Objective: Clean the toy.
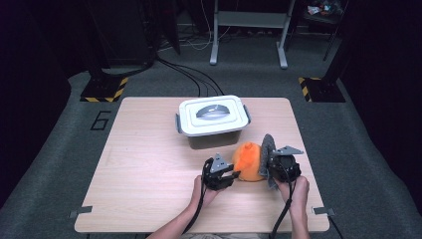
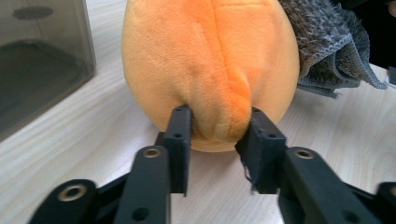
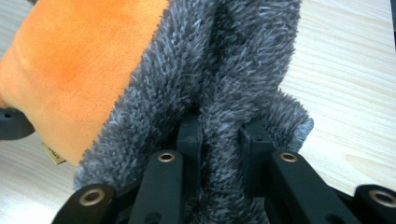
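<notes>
An orange plush toy (image 1: 248,161) rests on the wooden table (image 1: 149,164) near its front right. My left gripper (image 1: 232,174) pinches a fold of the plush toy (image 2: 210,70) from its left side, jaws shut on the fabric. A grey fuzzy cloth (image 1: 266,153) stands against the toy's right side. My right gripper (image 1: 271,168) is shut on a ridge of this grey cloth (image 3: 224,93), which presses against the orange plush (image 3: 79,70). In the left gripper view the grey cloth (image 2: 327,46) lies behind the toy at the upper right.
A grey storage box with a white lid and handle (image 1: 213,115) stands at the table's back centre, its smoky wall (image 2: 37,70) close to the toy's left. Floor cables and stand legs lie beyond the table.
</notes>
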The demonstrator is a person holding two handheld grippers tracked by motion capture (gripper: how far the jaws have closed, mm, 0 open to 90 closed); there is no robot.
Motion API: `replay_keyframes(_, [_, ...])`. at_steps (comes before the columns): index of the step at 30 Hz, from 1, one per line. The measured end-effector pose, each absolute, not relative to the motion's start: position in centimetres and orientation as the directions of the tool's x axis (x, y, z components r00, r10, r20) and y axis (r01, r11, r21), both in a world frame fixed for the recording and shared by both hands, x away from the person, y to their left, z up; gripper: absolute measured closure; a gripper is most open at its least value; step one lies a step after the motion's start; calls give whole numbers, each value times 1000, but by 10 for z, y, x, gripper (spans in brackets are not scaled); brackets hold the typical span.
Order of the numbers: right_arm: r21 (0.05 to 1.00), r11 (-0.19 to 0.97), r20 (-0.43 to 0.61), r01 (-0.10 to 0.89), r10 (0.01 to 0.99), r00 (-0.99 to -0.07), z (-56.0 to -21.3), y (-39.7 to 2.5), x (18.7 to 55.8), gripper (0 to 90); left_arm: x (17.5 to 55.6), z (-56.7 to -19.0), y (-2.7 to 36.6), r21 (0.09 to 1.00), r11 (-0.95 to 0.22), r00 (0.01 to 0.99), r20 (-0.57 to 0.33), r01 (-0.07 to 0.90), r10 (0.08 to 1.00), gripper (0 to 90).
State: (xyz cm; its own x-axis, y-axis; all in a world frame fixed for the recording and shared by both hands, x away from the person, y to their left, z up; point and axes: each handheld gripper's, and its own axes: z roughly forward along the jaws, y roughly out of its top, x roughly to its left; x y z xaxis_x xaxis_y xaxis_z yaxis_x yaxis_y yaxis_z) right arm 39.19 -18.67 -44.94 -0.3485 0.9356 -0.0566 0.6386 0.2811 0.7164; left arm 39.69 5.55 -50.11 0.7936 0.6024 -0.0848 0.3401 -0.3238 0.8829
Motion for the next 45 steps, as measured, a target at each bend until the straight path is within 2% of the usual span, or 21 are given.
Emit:
replay_keyframes(4, [721,282,-63,633,937,-345,-449,-187,392,735,398,-499,55,884,-343,804,-61,319,592,756])
replay_keyframes(8, [733,280,-66,620,936,-345,-449,-190,392,735,398,-496,53,888,-354,811,-37,295,584,796])
replay_keyframes(17, [752,258,-59,607,943,-327,-441,-194,387,734,397,-481,54,895,-380,835,17,233,551,820])
replay_keyframes(20, [762,263,-60,592,938,-340,-433,-197,381,734,398,-467,55,894,-410,845,72,181,529,825])
replay_keyframes(27, [813,248,-46,527,929,-367,-409,-194,370,735,397,-450,54,867,-484,877,137,120,461,827])
replay_keyframes(35, [826,302,-74,475,895,-439,-390,-174,357,734,399,-440,49,837,-542,889,186,79,418,825])
replay_keyframes(40, [810,376,-124,450,860,-496,-392,-151,358,733,402,-440,48,830,-552,892,189,78,410,824])
replay_keyframes(45, [787,429,-183,443,849,-497,-398,-136,360,733,403,-443,49,828,-556,892,194,74,408,825])
